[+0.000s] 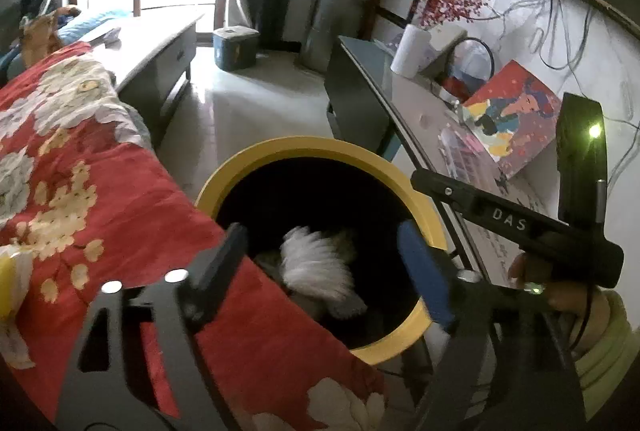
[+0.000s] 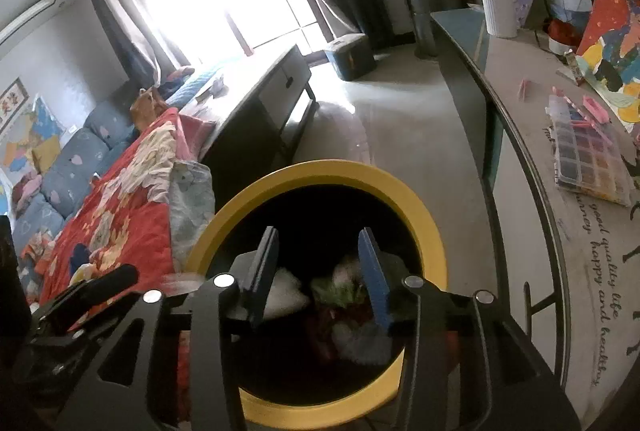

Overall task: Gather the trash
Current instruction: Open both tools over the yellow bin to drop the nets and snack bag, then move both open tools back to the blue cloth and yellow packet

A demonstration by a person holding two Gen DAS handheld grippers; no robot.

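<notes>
Left gripper [image 1: 324,267]: you spread it over the bin [image 1: 320,151], releasing white trash [image 1: 316,263];
Right gripper [image 2: 320,271]: parted, empty, likewise.

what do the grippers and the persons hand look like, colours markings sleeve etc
The left gripper has a black slotted frame with round silver bolts, one black finger and one with a blue pad. The right gripper is built alike, with blue-padded fingers. Its black handle bears white letters DAS and a green light. The right hand wears a pale yellow-green ribbed sleeve; a thin black cable runs past it.

"DAS" stands on the black tool bar [image 1: 508,217]; the desk mat [image 2: 592,271] reads "good quality life… happy and healthy"
</notes>
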